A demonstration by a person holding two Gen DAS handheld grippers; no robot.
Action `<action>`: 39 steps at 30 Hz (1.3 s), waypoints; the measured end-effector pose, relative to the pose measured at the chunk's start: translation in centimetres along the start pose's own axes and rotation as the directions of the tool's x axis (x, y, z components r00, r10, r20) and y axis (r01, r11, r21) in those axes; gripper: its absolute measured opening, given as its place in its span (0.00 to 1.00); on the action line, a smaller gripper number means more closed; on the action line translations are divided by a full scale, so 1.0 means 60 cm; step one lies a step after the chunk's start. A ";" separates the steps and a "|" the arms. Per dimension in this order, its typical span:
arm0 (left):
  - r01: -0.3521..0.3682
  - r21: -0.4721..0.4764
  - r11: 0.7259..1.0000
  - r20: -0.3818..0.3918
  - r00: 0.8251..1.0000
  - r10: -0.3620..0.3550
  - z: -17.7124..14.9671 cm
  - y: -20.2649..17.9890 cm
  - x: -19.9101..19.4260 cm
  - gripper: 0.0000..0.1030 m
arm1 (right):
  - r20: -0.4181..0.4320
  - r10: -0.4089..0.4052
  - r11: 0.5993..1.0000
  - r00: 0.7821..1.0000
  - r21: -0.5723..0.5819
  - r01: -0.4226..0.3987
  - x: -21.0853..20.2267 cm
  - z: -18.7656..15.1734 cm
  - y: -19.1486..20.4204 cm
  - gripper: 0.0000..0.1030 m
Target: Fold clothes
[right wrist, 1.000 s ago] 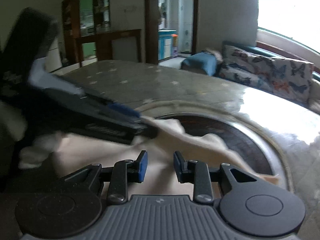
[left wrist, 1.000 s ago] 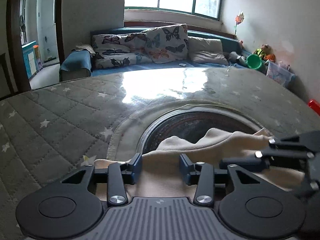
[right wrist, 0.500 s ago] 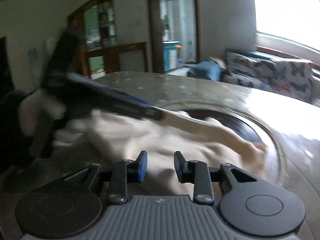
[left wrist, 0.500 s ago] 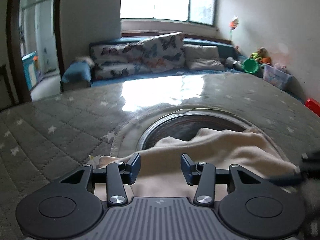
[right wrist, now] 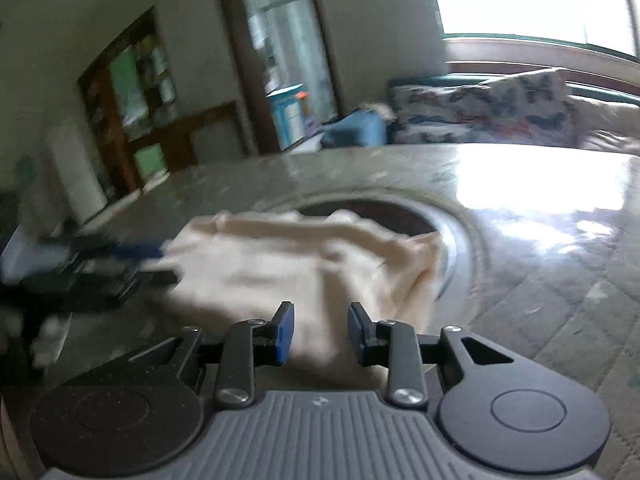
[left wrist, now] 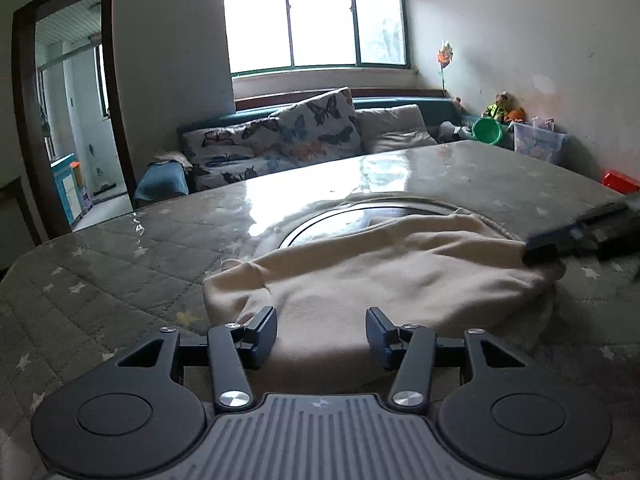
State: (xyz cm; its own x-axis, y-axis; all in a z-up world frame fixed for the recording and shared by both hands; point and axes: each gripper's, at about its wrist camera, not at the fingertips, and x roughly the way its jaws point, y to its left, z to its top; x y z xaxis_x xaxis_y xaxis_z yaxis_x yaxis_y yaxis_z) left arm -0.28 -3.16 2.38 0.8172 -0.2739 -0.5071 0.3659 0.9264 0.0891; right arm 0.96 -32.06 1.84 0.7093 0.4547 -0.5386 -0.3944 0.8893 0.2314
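Observation:
A cream garment (left wrist: 400,276) lies in a soft heap on the grey star-quilted table (left wrist: 100,272), partly over its round inset (left wrist: 340,220). My left gripper (left wrist: 322,334) sits low at the garment's near edge. Its jaws are opening, with cloth lying loose between them and the pads clear of it. The right wrist view shows the same garment (right wrist: 272,256), blurred, with my left gripper (right wrist: 160,264) at its left edge. My right gripper (right wrist: 320,334) has cloth filling its narrow gap and is shut on it. In the left wrist view my right gripper (left wrist: 536,248) holds the garment's right end.
Behind the table stands a sofa with butterfly cushions (left wrist: 280,136). A green bucket (left wrist: 486,130), a clear plastic box (left wrist: 540,144) and a red object (left wrist: 620,182) sit by the right wall. A doorway (left wrist: 72,120) opens at the left. Bare quilted table surrounds the garment.
Both grippers have drawn back and apart, and the garment has come with them off the round inset. My left jaws have widened. My right gripper has slid to the left view's right edge.

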 end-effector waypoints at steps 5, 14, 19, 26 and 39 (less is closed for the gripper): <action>-0.002 -0.009 1.000 -0.011 1.000 0.002 -0.015 -0.001 0.009 0.53 | 0.001 -0.057 0.984 0.998 0.170 0.056 0.027 0.027 -0.070 0.27; -0.001 -0.009 1.000 -0.013 1.000 0.001 -0.016 0.000 0.013 0.54 | -0.024 -0.099 0.987 0.995 0.129 0.101 0.062 0.017 -0.079 0.20; 0.000 -0.007 1.000 -0.013 1.000 0.000 -0.020 0.006 0.013 0.54 | -0.013 -0.111 0.989 0.994 0.096 0.112 0.085 0.024 -0.065 0.20; 0.007 -0.012 1.000 -0.015 1.000 -0.007 -0.021 0.007 0.013 0.56 | -0.030 -0.111 0.991 0.993 0.077 0.113 0.091 0.027 -0.059 0.05; 0.001 0.002 1.000 -0.016 1.000 -0.001 -0.020 0.000 0.010 0.56 | 0.010 -0.112 0.982 0.994 0.151 0.110 0.066 0.043 -0.089 0.08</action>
State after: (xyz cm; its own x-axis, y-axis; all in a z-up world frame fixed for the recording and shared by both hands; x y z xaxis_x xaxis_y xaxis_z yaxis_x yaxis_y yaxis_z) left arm -0.34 -3.02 1.03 0.8096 -0.2705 -0.5209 0.3673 0.9257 0.0902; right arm 7.38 -34.90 0.59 0.7548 0.3523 -0.5533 -0.2217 0.9309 0.2904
